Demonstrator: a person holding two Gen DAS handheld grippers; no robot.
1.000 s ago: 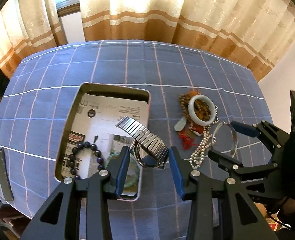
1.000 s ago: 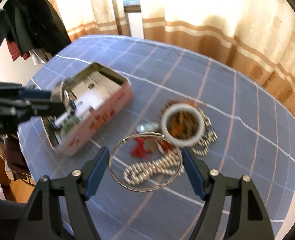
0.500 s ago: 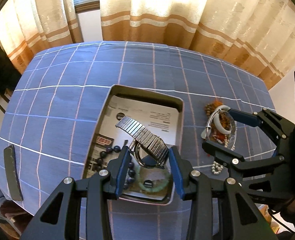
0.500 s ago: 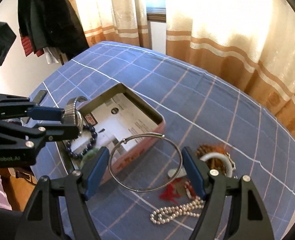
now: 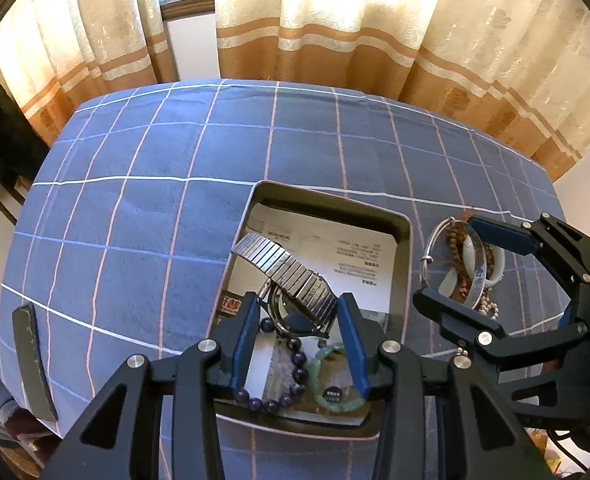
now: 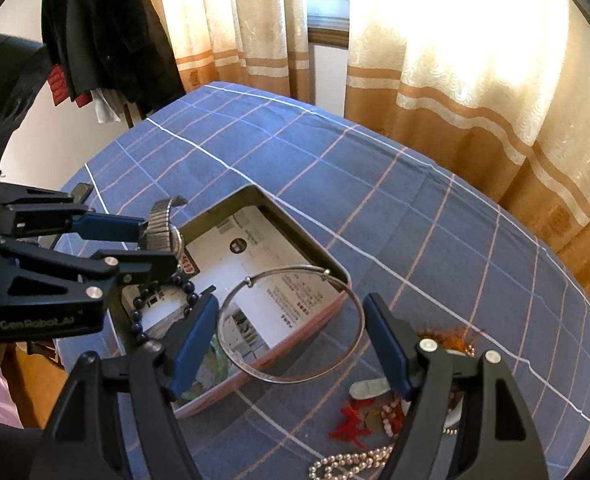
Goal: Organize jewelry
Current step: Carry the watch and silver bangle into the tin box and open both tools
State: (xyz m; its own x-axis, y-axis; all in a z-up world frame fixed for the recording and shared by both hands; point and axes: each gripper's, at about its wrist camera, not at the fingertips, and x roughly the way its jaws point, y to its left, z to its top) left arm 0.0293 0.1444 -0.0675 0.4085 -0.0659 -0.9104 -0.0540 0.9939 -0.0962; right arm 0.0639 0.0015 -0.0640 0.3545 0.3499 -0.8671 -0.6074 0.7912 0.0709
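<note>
My left gripper (image 5: 298, 322) is shut on a silver metal-band watch (image 5: 287, 276) and holds it over the near part of the open metal tin (image 5: 402, 280). The tin holds printed paper, a dark bead bracelet (image 5: 291, 368) and a green bangle (image 5: 327, 384). My right gripper (image 6: 291, 332) is shut on a thin silver wire bangle (image 6: 359, 320), held above the tin's right rim (image 6: 307, 328). The right gripper also shows in the left wrist view (image 5: 455, 260), just right of the tin. The watch also shows in the right wrist view (image 6: 163, 232).
A pile of jewelry lies on the blue checked tablecloth right of the tin: a white jade bangle (image 5: 495, 264), brown beads, a pearl strand (image 6: 351, 462), red coral pieces (image 6: 349, 424). A dark flat strip (image 5: 31, 364) lies at the table's left edge. Curtains hang behind.
Both grippers have moved left toward the tin. The watch now hangs over the tin's near part, and the wire bangle has come from above the pile to the tin's right rim.
</note>
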